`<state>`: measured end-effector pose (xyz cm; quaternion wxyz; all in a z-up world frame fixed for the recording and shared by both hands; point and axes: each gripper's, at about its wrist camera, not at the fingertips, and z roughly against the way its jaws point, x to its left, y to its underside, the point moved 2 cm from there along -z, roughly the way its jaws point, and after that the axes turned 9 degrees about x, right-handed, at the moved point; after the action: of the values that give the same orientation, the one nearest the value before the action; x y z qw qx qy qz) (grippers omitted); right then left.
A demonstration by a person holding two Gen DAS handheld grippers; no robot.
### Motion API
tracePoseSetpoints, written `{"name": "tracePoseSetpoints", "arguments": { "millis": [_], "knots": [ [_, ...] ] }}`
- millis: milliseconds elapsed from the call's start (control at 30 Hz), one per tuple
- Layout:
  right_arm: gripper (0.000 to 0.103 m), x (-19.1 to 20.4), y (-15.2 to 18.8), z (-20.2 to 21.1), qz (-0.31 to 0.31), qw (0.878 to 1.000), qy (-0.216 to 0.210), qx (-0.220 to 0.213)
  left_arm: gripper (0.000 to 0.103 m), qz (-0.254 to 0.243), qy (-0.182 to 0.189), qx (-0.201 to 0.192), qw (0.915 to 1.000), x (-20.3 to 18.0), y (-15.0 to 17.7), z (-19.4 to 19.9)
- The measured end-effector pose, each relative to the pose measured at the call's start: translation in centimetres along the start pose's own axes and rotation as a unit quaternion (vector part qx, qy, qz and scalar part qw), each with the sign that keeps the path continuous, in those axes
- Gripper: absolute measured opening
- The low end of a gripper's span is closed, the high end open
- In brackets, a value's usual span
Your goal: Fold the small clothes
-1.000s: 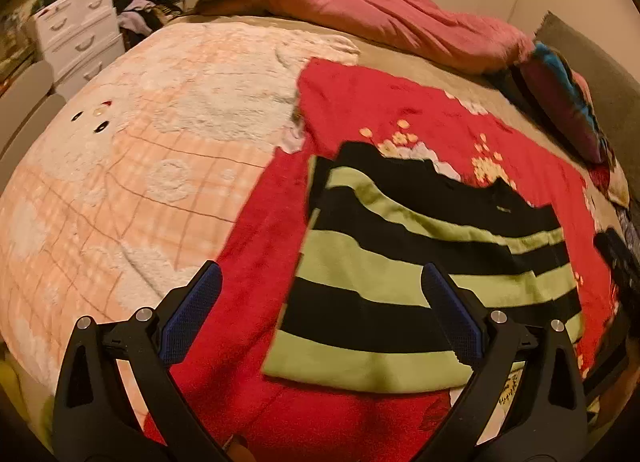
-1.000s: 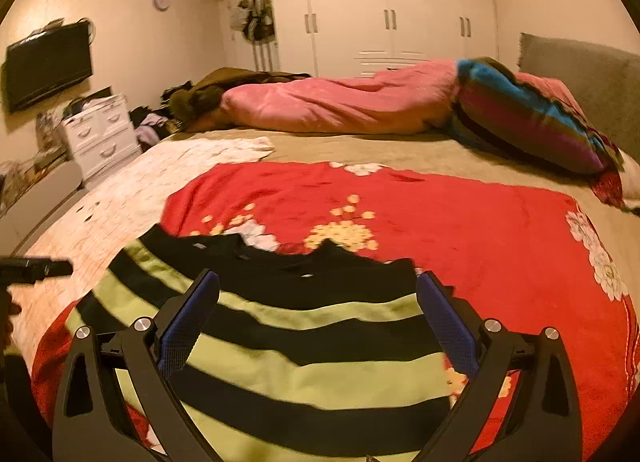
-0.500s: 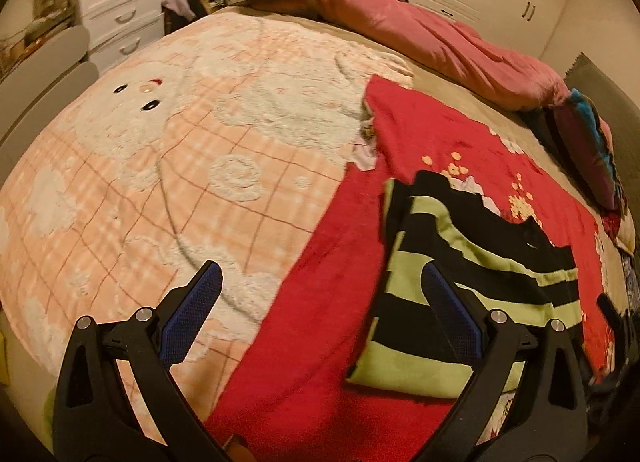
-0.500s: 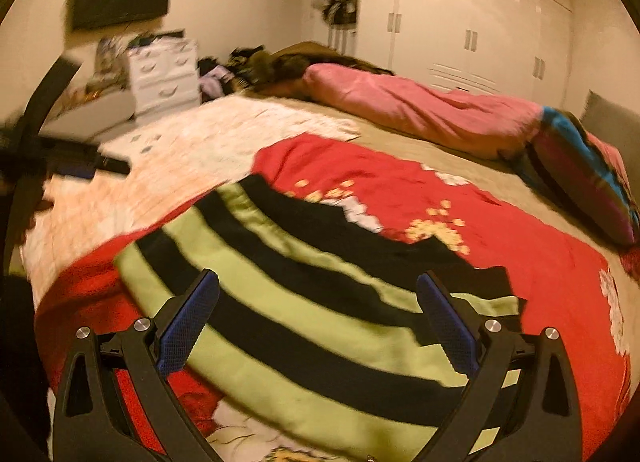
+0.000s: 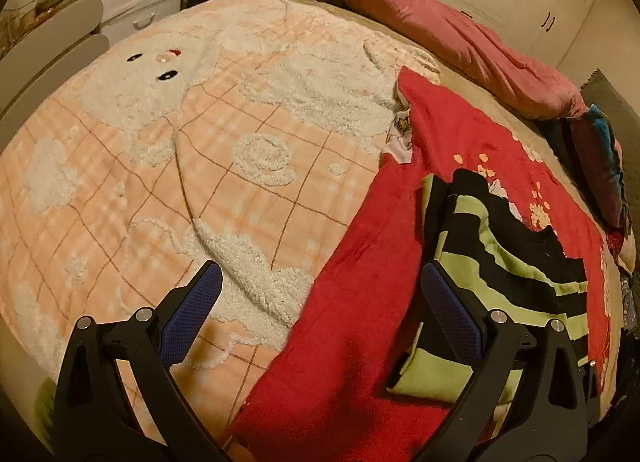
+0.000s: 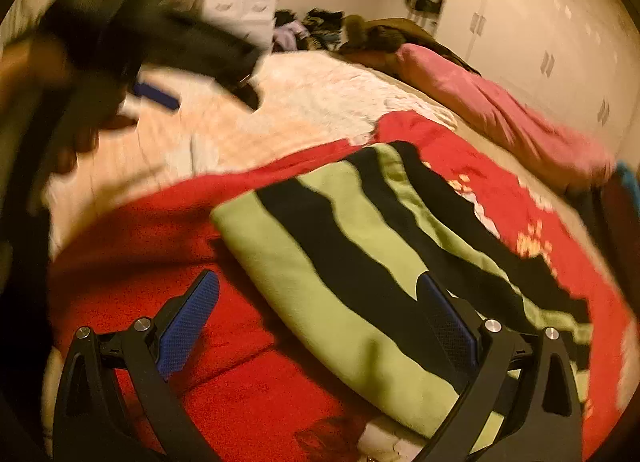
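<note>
Between folds; our left gripper [image 5: 318, 302] and right gripper [image 6: 318, 304] gape empty; next, grasp the striped top [image 6: 360, 258] at two o'clock.

My left gripper [image 5: 320, 302] hangs over the bed with its jaws spread wide, nothing between the blue textured pads [image 5: 192, 312]. My right gripper [image 6: 316, 314] is likewise splayed apart and empty, its black arms angled outward from the bottom of its own view. From the right wrist camera, my left gripper [image 6: 160, 45] shows as a dark blur toward the far left corner of the bed, with the hand [image 6: 44, 97] gripping its handle; its blue pad [image 6: 156, 95] is just visible.
</note>
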<state>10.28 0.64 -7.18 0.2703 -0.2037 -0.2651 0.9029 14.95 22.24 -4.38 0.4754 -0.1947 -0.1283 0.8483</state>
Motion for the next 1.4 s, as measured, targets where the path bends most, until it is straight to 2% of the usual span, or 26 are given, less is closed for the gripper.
{"name": "tracePoseSetpoints", "arguments": {
  "millis": [33, 100, 333, 367, 433, 467, 500, 567, 633, 700, 767, 833, 867, 900, 933, 1000, 1167, 1233, 1333, 1400],
  "knots": [
    [0.099, 0.6, -0.1, -0.7, 0.018, 1.000, 0.020, 0.007, 0.094, 0.000, 0.001, 0.002, 1.0000, -0.1, -0.1, -0.2],
    [0.099, 1.0, -0.1, -1.6, 0.031, 0.999, 0.034, 0.012, 0.094, -0.004, 0.002, 0.007, 1.0000, -0.4, -0.2, -0.7],
    [0.096, -1.3, 0.9, -4.6, 0.008, 0.999, 0.022, 0.029, 0.094, -0.027, 0.012, 0.035, 0.9989, -3.0, -0.9, -3.2],
    [0.081, -1.7, 1.0, -4.9, -0.004, 0.999, 0.013, 0.030, 0.094, -0.034, 0.013, 0.042, 0.9985, -3.6, -0.9, -3.7],
    [0.063, -2.9, 1.0, -5.2, -0.034, 0.999, -0.017, 0.032, 0.094, -0.045, 0.022, 0.057, 0.9971, -4.6, -1.1, -4.7],
    [0.049, -3.5, 1.0, -5.0, -0.046, 0.998, -0.025, 0.027, 0.094, -0.047, 0.029, 0.066, 0.9963, -5.0, -1.2, -5.2],
    [0.042, -3.8, 1.0, -4.8, -0.050, 0.998, -0.037, 0.022, 0.094, -0.048, 0.036, 0.075, 0.9954, -5.3, -1.3, -5.7],
    [0.022, -4.2, 0.9, -4.3, -0.054, 0.996, -0.070, 0.013, 0.094, -0.047, 0.055, 0.093, 0.9931, -6.0, -1.6, -6.6],
    [0.019, -4.2, 1.0, -3.9, -0.046, 0.996, -0.081, 0.011, 0.094, -0.046, 0.073, 0.102, 0.9910, -6.5, -2.1, -7.1],
    [0.018, -4.1, 0.9, -3.6, -0.041, 0.996, -0.082, 0.009, 0.094, -0.035, 0.108, 0.116, 0.9867, -6.9, -2.7, -7.7],
    [0.018, -4.2, 0.9, -3.6, -0.045, 0.995, -0.088, 0.008, 0.094, -0.017, 0.153, 0.136, 0.9786, -7.0, -3.3, -8.6],
    [0.018, -4.3, 0.8, -3.6, -0.054, 0.994, -0.096, 0.008, 0.092, -0.024, 0.149, 0.143, 0.9781, -7.4, -3.7, -9.4],
    [0.018, -4.4, 0.8, -3.6, -0.058, 0.993, -0.099, 0.008, 0.089, -0.036, 0.138, 0.143, 0.9793, -7.8, -3.8, -9.7],
    [0.018, -4.5, 0.8, -3.5, -0.063, 0.993, -0.104, 0.007, 0.081, -0.043, 0.141, 0.145, 0.9783, -8.2, -3.9, -10.0],
    [0.018, -4.7, 0.8, -3.5, -0.070, 0.991, -0.110, 0.007, 0.073, -0.045, 0.149, 0.149, 0.9764, -8.6, -3.9, -10.2],
    [0.018, -4.7, 0.9, -3.3, -0.077, 0.990, -0.115, 0.006, 0.063, -0.042, 0.172, 0.165, 0.9702, -9.0, -3.7, -10.9],
    [0.018, -4.9, 0.6, -3.2, -0.082, 0.989, -0.122, 0.007, 0.062, -0.027, 0.189, 0.182, 0.9646, -9.4, -3.7, -12.2],
    [0.018, -4.9, 0.6, -3.1, -0.083, 0.989, -0.123, 0.006, 0.048, -0.020, 0.200, 0.184, 0.9620, -9.5, -3.8, -12.4],
    [0.018, -4.7, 0.9, -2.9, -0.088, 0.988, -0.127, 0.007, 0.034, -0.001, 0.215, 0.186, 0.9588, -9.3, -3.7, -12.4],
    [0.018, -5.1, 0.9, -3.3, -0.091, 0.987, -0.131, 0.009, 0.026, 0.001, 0.213, 0.180, 0.9604, -9.4, -3.6, -12.0]
  ]
}}
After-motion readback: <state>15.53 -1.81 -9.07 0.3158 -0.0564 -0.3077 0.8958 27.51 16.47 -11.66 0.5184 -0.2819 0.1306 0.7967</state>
